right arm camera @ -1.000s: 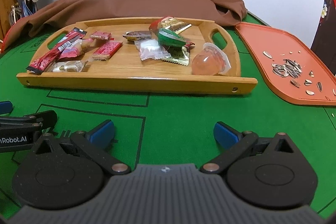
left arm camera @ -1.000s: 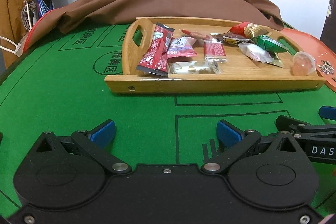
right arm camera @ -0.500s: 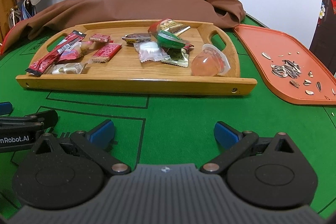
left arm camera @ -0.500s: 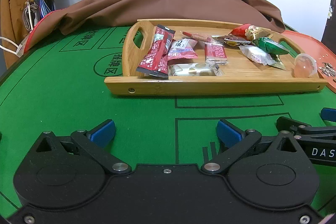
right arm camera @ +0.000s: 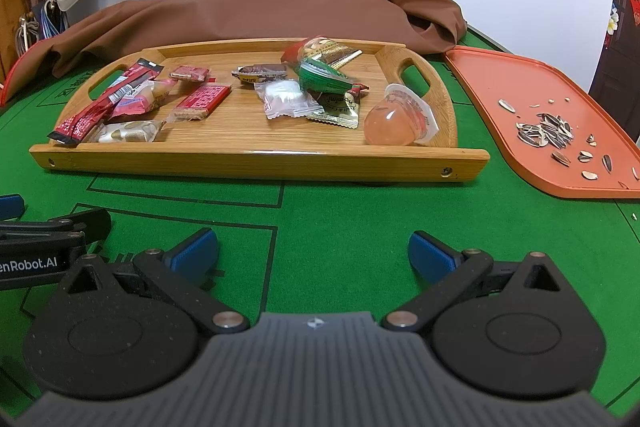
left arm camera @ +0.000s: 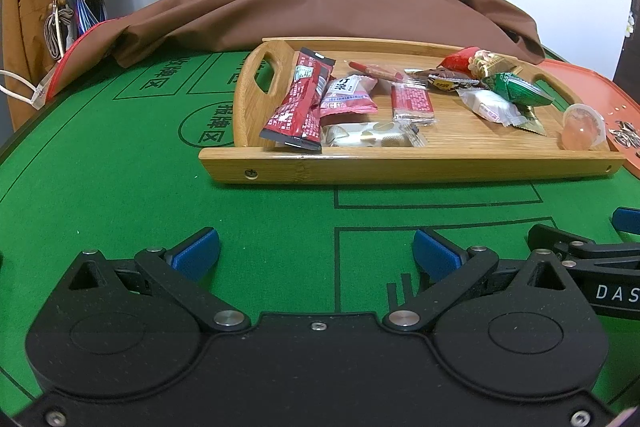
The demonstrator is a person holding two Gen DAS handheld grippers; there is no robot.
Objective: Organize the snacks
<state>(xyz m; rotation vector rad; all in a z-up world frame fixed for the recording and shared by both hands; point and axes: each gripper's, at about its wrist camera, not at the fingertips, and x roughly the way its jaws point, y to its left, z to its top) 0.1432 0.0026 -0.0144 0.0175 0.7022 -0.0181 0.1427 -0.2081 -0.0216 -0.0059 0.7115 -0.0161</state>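
Both tools hang low over the green surface [right arm camera: 340, 223], short of the wooden tray [right arm camera: 260, 159]. The left tool [left arm camera: 316, 251] has its blue fingers spread wide with nothing between them, and the right tool [right arm camera: 312, 251] is just the same: parted and empty.

What worries me from here is the jelly cup [right arm camera: 396, 121]. It lies on its side at the right end of the tray, close against the handle wall; it looks slick and rounded, so a pinch that lands off-centre would likely squirt it out or roll it along the wood. The packets on the left are trouble of another kind. The long dark-red stick pack [left arm camera: 300, 103] lies tilted across the pink pouch [left arm camera: 348, 95] and the pale clear-wrapped snack [left arm camera: 372, 137], so tugging one would probably drag its neighbours. The tray's front rail stands between the tools and the snacks, and a low approach could knock it and shift the whole lot.

In the middle of the tray sit a flat red wafer pack [right arm camera: 202, 101], a white wrapped sweet [right arm camera: 286, 99], a green packet [right arm camera: 320, 77] and a foil nut bag [right arm camera: 324, 51] piled close at the back, partly overlapping. What lies under the green one I can't properly make out.

Beside it on the right, the orange tray [right arm camera: 500, 75] holds only a scatter of sunflower seeds [right arm camera: 544, 135] and bits of shell.
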